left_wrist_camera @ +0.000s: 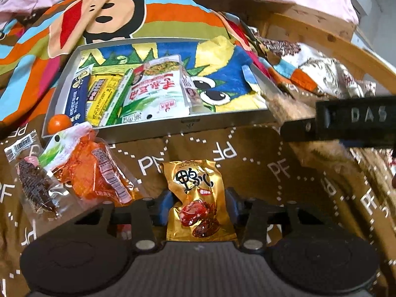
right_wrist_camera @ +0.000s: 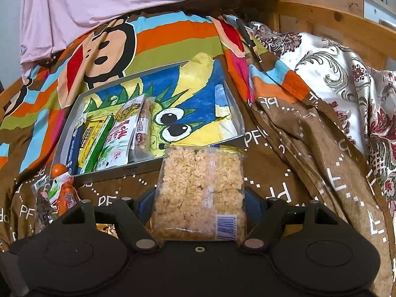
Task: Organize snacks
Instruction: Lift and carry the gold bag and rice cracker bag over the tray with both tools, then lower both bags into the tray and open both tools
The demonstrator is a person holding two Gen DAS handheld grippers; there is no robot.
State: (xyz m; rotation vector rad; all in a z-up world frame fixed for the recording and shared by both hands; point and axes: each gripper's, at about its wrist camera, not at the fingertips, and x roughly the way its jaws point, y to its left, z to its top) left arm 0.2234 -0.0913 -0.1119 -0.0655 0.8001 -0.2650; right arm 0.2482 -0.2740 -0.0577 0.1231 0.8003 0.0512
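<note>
L gripper (left_wrist_camera: 198, 204) sits low over the brown printed bedspread (left_wrist_camera: 247, 153), its blue pads on either side of a gold foil snack pack (left_wrist_camera: 195, 198); pads look to be touching the pack's edges, so it's clamped on it. Pack is shiny, crinkled, w/ a meat picture near the bottom.

R gripper (right_wrist_camera: 199, 203) is clenched on a clear bag of puffed rice cake (right_wrist_camera: 200, 188), bag standing upright between the pads, just in front of the tray's near wall.

Metal tray (left_wrist_camera: 222, 121) is shallow and rectangular, lined w/ a bright cartoon cloth. Inside, at its left end: a dark blue box (left_wrist_camera: 75, 96), a yellow-green pack (left_wrist_camera: 104, 96), a white noodle-print pouch (left_wrist_camera: 158, 91), a slim pack beside it; right half shows only cloth.

Outside the tray's left corner: a small orange fruit (left_wrist_camera: 59, 123), an orange foil pack (left_wrist_camera: 99, 173), a clear packet w/ dark strips (left_wrist_camera: 34, 180), all close together on the bedspread.
</note>
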